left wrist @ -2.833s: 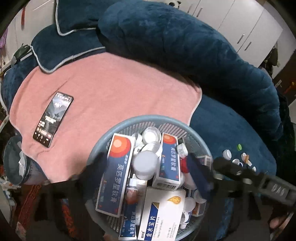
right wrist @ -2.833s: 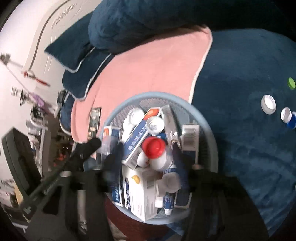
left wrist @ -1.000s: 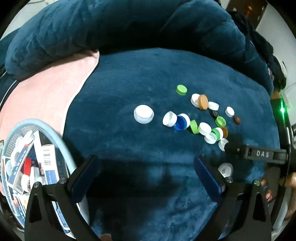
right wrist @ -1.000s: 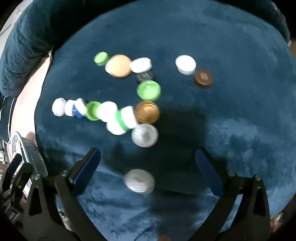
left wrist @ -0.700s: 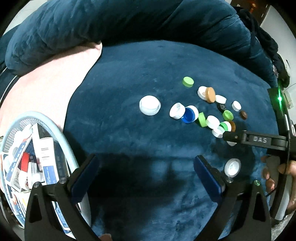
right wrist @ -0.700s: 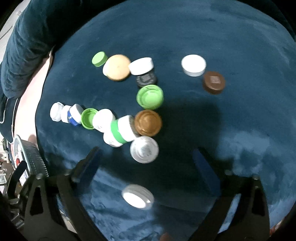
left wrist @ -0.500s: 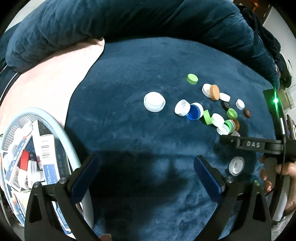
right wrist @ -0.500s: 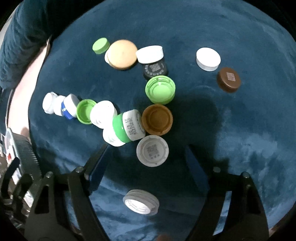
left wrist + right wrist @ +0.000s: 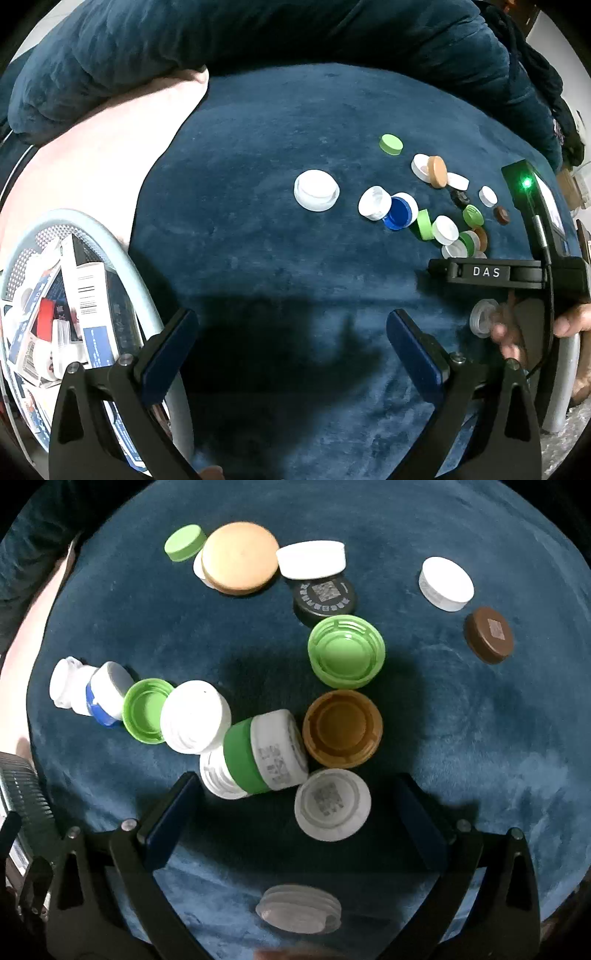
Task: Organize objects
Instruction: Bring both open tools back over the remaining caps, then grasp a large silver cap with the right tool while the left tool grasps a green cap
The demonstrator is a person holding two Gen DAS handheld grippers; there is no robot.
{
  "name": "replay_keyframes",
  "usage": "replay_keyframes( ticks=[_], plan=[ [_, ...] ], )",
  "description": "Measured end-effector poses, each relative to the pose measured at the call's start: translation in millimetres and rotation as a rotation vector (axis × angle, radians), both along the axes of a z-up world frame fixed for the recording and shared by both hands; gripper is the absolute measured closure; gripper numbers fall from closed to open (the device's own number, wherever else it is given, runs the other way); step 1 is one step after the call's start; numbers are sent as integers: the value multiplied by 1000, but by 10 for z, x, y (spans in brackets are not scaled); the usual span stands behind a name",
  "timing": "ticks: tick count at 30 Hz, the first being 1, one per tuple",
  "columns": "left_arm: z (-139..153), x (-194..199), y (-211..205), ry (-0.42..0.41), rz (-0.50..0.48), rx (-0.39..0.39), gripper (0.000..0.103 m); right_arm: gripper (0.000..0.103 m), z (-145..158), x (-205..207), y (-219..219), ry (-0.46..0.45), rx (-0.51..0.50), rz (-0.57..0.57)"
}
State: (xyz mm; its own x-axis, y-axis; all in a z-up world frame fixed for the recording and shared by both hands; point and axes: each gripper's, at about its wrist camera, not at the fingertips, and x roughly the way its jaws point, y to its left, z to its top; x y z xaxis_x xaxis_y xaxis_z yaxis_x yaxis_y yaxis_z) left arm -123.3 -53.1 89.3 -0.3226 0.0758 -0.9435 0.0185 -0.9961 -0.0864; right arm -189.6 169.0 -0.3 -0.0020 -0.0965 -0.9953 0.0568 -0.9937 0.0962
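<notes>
Only thing that really reads is "DAS" in white letters on the black bar of the right gripper [image 9: 487,272], off to the right of the left gripper's fingers. There's a barcode on a white box [image 9: 86,286] in the basket [image 9: 122,254] at its left. Three caps carry QR-style codes, not legible: the black cap [image 9: 325,597], brown cap [image 9: 488,635] and white cap [image 9: 331,805].

Both claws swung off the basket [image 9: 122,258] of boxes to the bottle caps on the blue cushion [image 9: 277,258]. Right claw [image 9: 295,821] dropped closer, caps now larger; its jaws, narrowed briefly, are opening again with the white coded cap [image 9: 332,805] between the pads, untouched. Left claw [image 9: 291,350] sank slightly; basket now at its left, big white cap [image 9: 317,190] ahead.
</notes>
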Motion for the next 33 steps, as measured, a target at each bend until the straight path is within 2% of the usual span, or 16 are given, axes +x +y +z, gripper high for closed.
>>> replay_keyframes(
  ticks=[8,11,14,16,19,21,23,29,33],
  plan=[
    [-28,-7,-18,-9,-3,-3,1,0,16,-24,62,-1,-24,10],
    [7,-5,-30,1,1,7,1,0,92,-31,180,-5,-73,-16],
    [22,-5,-27,6,1,9,1,1,151,-28,284,-10,-69,-47],
    [19,-6,-26,3,0,8,1,10,157,-22,313,-8,-42,-52],
    [14,-5,-21,-1,-2,0,1,31,176,-20,299,-2,9,-34],
    [5,-7,-22,-5,-2,-2,1,60,235,-28,297,16,7,-30],
    [-4,-6,-16,-6,-2,-4,1,72,301,-34,328,36,20,-36],
    [-23,4,15,-11,-15,-10,1,72,398,-12,648,29,-27,-120],
    [-24,6,84,-11,-27,6,1,72,616,52,1007,49,-81,-234]
  ],
)
